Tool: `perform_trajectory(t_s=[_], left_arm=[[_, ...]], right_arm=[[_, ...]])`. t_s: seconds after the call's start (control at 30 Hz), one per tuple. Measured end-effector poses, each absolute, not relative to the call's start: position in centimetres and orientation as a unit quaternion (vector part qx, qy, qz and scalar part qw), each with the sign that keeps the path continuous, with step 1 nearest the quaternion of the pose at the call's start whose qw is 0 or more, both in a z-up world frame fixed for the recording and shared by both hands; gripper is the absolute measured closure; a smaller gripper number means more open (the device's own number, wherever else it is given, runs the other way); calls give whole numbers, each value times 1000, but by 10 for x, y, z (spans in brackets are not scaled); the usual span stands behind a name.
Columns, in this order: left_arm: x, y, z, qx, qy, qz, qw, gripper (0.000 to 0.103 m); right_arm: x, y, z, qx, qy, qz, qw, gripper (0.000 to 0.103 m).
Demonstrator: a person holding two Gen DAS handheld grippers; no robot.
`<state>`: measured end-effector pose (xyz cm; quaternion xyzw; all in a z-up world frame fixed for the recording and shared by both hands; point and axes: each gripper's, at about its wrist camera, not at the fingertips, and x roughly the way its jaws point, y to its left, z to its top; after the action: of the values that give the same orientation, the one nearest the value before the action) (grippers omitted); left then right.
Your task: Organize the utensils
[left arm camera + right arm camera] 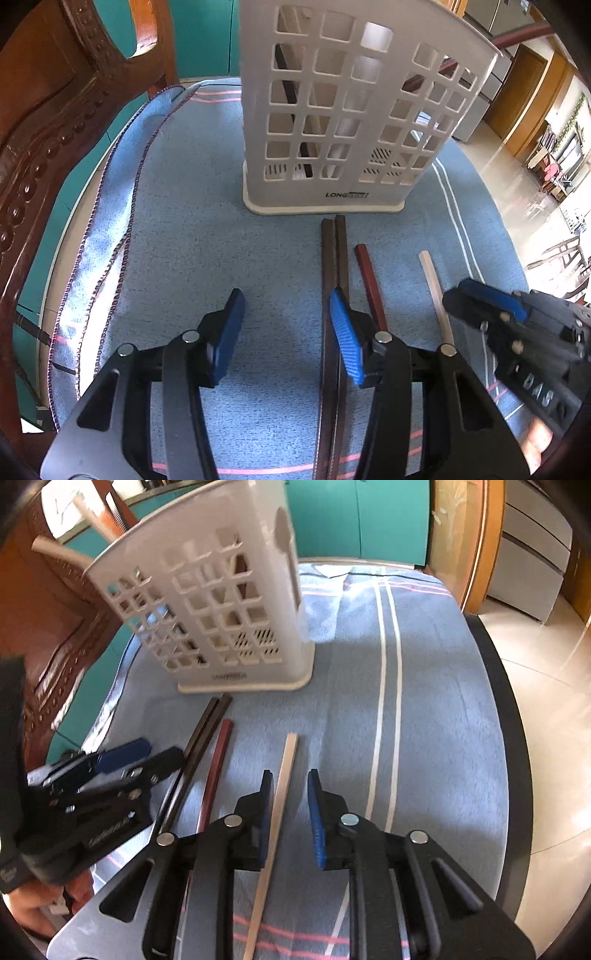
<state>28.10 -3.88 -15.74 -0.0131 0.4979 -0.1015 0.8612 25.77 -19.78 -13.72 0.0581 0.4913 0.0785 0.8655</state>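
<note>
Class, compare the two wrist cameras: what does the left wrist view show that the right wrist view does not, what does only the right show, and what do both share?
Only the left wrist view shows the carved wooden chair close beside the table and a furnished room at far right.

Only the right wrist view shows the pale chopstick lying between the open right gripper fingers, and the table's dark edge.

Both show the white utensil holder, the dark chopstick pair, the reddish chopstick, the blue towel and the open left gripper.
</note>
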Motion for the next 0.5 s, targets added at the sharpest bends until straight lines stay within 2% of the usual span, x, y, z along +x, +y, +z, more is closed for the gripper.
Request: perform_trajectory(t_s=[0.1,0.23,0.27,0.3,0.37,0.4,0.5], left_arm=[[279,-45,-158,0,497,-100,862,52],[276,-51,-159,21,495,-95,863,52],[276,-51,-159,22,495,-90,864,57],[276,-51,-158,22,494,-85,865,68],[277,-44,-157,17,494,-70,866,82],[279,-41,-157,9,496,-67,866,87],[281,-37,-157,4,499,-66,864,87]], right_arm=[[256,-197,-144,58,497,73,863,76],[245,-202,-152,61,502,65,860,76],[244,-201,-153,58,502,63,860,76],[243,-201,-153,57,503,63,860,76],[240,-200,-152,49,503,61,861,76],[239,-199,-151,44,503,61,861,76],[239,-193,-151,33,502,63,862,76]])
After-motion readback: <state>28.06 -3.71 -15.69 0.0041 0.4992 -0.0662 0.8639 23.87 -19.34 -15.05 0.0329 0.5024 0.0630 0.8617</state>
